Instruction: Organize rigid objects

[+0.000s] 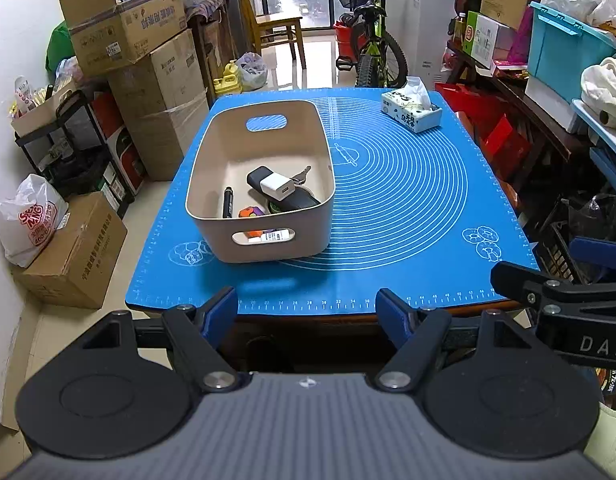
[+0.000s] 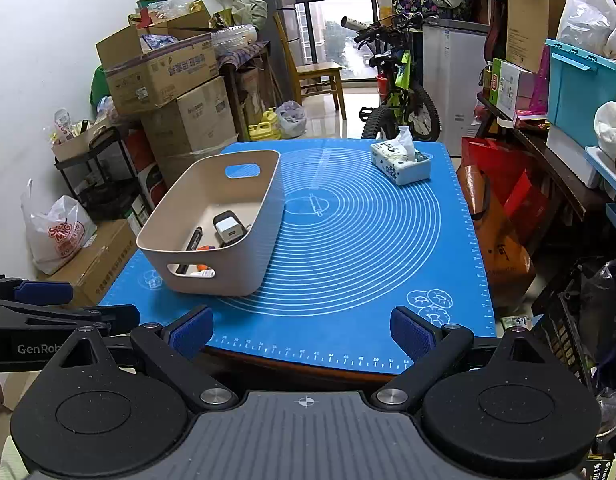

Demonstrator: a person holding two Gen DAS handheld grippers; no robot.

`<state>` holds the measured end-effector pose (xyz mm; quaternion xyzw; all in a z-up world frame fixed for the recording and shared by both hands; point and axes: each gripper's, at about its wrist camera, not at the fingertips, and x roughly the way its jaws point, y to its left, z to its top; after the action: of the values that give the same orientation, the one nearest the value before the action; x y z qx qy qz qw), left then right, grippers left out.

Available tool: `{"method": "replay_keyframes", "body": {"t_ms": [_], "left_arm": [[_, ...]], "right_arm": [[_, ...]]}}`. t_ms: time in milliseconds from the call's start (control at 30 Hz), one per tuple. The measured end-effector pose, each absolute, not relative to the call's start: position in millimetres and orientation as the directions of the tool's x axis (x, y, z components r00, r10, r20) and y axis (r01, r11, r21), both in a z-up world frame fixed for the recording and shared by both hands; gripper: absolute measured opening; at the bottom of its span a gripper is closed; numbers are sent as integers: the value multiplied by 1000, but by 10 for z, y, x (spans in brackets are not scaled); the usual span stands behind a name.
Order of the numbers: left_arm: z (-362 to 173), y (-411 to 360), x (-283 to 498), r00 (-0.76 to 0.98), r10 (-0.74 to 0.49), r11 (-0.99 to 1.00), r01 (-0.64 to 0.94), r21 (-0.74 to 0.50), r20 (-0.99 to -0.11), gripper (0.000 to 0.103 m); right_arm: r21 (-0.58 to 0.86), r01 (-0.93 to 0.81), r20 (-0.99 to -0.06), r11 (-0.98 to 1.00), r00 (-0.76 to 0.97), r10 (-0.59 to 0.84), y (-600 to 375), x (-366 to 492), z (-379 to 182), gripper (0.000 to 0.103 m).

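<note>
A tissue pack (image 1: 412,110) sits on the blue mat (image 1: 408,216) toward one o'clock, a white sheet sticking up from its top. Past the worktop's far edge at twelve o'clock a bicycle (image 1: 374,46) stands before the window, with a wooden chair (image 1: 277,28) to its left. Stacked cardboard boxes (image 1: 147,60) fill ten o'clock. A white plastic bag (image 1: 27,220) rests at nine o'clock, a turquoise bin (image 1: 568,48) at two o'clock.

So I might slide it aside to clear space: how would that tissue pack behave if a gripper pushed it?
The tissue pack looks soft-wrapped, so it would probably dent rather than resist. It lies flat on the blue mat, so tipping seems unlikely. The loose tissue on top may flop.
</note>
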<state>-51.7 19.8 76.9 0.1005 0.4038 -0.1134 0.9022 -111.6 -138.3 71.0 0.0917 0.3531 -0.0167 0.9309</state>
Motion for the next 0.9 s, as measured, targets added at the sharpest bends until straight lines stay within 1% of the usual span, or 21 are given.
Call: {"method": "replay_keyframes", "body": {"t_ms": [900], "left_arm": [[783,220,-509,654,-121,955,282,93,-747,76]], "right_arm": [[159,99,-669,982,742,33,-1377,-1115,672,95]]}}
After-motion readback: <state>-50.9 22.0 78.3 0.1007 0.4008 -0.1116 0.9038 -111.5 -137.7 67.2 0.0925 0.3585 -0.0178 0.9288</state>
